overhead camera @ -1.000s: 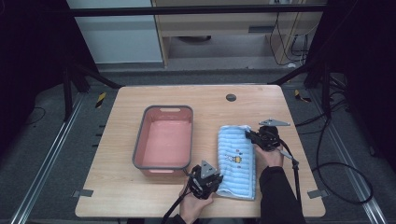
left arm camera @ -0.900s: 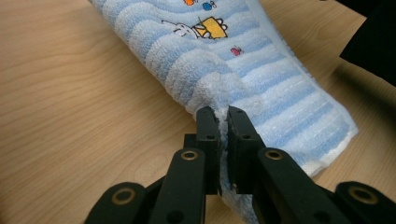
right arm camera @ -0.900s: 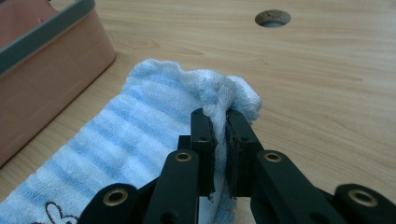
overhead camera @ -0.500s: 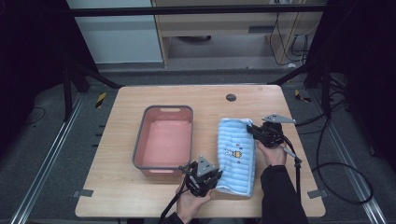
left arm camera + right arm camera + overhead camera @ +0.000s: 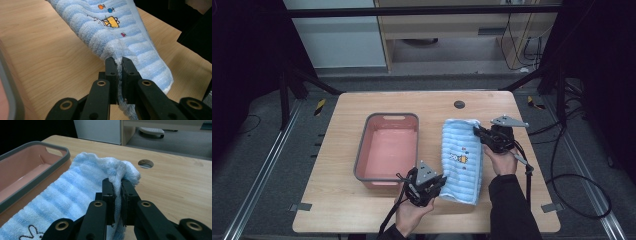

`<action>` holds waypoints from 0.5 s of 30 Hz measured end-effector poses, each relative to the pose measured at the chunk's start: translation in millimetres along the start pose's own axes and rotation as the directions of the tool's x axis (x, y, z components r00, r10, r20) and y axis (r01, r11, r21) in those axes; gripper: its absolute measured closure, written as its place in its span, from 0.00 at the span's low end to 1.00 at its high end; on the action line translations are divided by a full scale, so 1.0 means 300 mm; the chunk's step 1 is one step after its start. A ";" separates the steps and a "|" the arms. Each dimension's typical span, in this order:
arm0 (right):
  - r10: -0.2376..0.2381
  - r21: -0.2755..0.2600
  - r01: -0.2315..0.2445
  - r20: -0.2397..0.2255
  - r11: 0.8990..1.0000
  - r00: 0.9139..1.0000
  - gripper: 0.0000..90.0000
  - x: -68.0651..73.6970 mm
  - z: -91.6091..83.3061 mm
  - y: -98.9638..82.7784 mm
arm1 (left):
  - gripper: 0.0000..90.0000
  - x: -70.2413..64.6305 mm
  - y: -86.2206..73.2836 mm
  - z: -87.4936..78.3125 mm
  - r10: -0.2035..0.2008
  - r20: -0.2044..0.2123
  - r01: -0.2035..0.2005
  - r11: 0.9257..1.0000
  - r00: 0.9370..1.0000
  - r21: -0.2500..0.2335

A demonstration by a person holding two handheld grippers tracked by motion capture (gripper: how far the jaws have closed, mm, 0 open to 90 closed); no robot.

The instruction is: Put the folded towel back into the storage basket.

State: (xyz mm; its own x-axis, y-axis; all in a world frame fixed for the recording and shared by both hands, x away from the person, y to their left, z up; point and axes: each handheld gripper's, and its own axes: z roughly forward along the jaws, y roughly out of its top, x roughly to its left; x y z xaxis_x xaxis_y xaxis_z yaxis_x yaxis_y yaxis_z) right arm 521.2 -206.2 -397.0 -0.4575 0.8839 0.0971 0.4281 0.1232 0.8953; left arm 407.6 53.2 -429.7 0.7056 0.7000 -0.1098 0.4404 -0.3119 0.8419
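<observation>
Blue striped towel [image 5: 460, 155] lying on the bench [image 5: 337, 210], just beside the pink tub [image 5: 388, 149] at its 3 o'clock. Left gripper [image 5: 119, 65] pinching the towel's 6 o'clock corner, jaws nearly together on cloth. Right gripper [image 5: 117, 185] clamped likewise on the 1 o'clock corner.

Both grippers are black throughout: the left gripper [image 5: 119, 65] and right gripper [image 5: 118, 187] each carry two flat rectangular jaws on linked arms with brass-coloured pivot bushings. A grey three-cornered plate tops each unit. Black cables trail from both. The person wears a dark sleeve [image 5: 511, 210].
</observation>
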 end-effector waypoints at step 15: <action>-0.027 -0.051 0.028 0.013 0.998 1.000 0.93 0.049 -0.027 0.119 | 0.94 0.030 0.083 -0.083 0.028 -0.036 -0.030 0.999 0.999 -0.045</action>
State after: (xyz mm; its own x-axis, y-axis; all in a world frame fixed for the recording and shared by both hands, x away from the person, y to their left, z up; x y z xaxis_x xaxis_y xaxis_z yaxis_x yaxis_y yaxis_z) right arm 523.2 -192.4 -360.1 -0.4585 0.8861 0.0673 0.3751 0.1243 0.9186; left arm 411.1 67.8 -396.5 0.6975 0.7135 -0.0670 0.3938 -0.3036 0.8676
